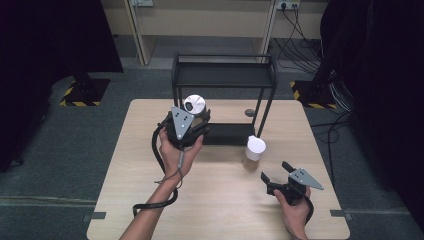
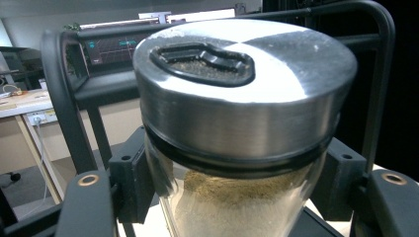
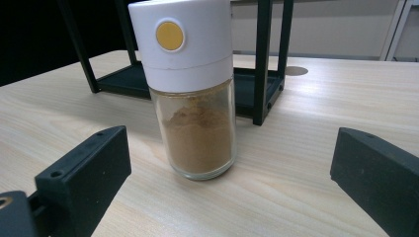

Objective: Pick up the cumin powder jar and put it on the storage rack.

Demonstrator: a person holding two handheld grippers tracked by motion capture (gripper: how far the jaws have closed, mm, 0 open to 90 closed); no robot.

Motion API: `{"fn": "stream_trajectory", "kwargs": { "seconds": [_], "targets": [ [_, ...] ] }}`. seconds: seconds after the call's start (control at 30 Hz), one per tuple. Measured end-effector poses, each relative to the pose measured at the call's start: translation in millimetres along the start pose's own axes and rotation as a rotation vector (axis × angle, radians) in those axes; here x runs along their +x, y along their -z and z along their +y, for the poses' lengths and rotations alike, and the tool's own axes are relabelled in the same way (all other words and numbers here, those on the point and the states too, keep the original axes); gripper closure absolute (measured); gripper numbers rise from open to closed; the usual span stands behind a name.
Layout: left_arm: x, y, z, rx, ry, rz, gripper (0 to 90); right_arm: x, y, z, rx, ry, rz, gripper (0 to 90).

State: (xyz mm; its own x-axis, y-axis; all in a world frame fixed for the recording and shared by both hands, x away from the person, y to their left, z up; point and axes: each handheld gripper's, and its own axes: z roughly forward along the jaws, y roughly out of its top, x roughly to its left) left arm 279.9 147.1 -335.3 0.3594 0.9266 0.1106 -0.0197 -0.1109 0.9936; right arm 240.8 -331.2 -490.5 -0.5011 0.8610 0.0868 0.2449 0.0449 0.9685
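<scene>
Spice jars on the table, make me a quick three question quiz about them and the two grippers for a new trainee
1. True or false: the left gripper is shut on the metal-lidded jar.
2. What does the white-lidded jar stand on? A) the black rack's top shelf B) the wooden table C) the floor
3. Fill in: the right gripper is ____, with the white-lidded jar ahead of its jaws.

Key:
1. True; its jaws press the glass on both sides in the left gripper view.
2. B; it stands on the table just in front of the black rack.
3. Open.
</scene>
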Motion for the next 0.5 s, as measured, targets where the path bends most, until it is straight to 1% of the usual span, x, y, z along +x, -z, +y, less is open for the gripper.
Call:
{"fn": "stream_trajectory", "kwargs": {
  "seconds": [0.1, 0.17, 0.37, 0.5],
  "targets": [
    [1.1, -1.9, 4.7, 0.009, -0.004, -0.001, 31.1, -0.3, 0.0, 0.2, 0.001, -0.003, 0.001, 2.2],
    [1.3, -2.4, 5.4, 0.009, -0.001, 0.002, 31.1, -0.3, -0.2, 0.5, 0.003, -0.001, 0.002, 2.2],
    [2.6, -3.1, 8.6, 0.014, -0.009, 0.006, 31.1, -0.3, -0.2, 0.4, 0.002, -0.002, 0.001, 2.1],
    [4.2, -2.1, 13.8, 0.009, -0.010, 0.013, 31.1, -0.3, -0.1, 0.3, 0.002, -0.002, 0.001, 2.1]
  ]
}}
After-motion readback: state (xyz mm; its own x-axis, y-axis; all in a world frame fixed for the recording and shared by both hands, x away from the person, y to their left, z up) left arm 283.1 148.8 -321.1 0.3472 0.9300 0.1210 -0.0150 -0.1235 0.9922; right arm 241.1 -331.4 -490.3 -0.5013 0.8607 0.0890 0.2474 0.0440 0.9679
